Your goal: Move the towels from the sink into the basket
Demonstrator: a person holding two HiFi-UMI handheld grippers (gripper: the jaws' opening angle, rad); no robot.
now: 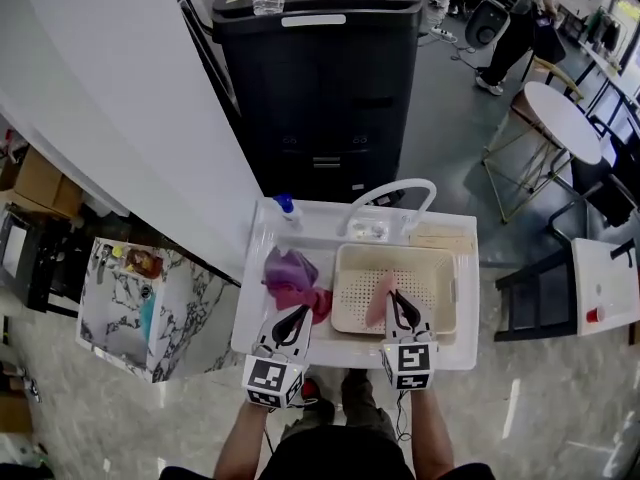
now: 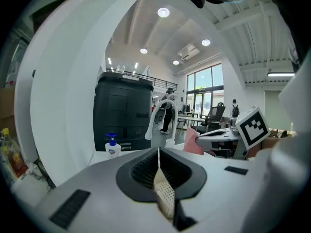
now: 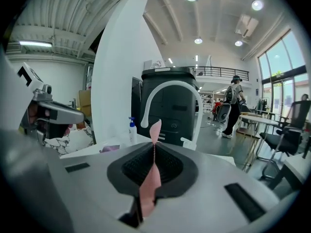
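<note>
A white sink holds a crumpled purple and pink pile of towels on its left side. Beside them, on the right, sits a cream perforated basket. My right gripper hangs over the basket, shut on a light pink towel that pokes up past the jaws and hangs below them. The left gripper hovers over the near edge of the towel pile. Its jaws are shut, and I see nothing pinched in them; cream perforated plastic shows in the gap beneath.
A white arched faucet and a blue-topped soap bottle stand at the sink's back. Behind it is a tall black cabinet. A marble-patterned box sits left, a round table far right.
</note>
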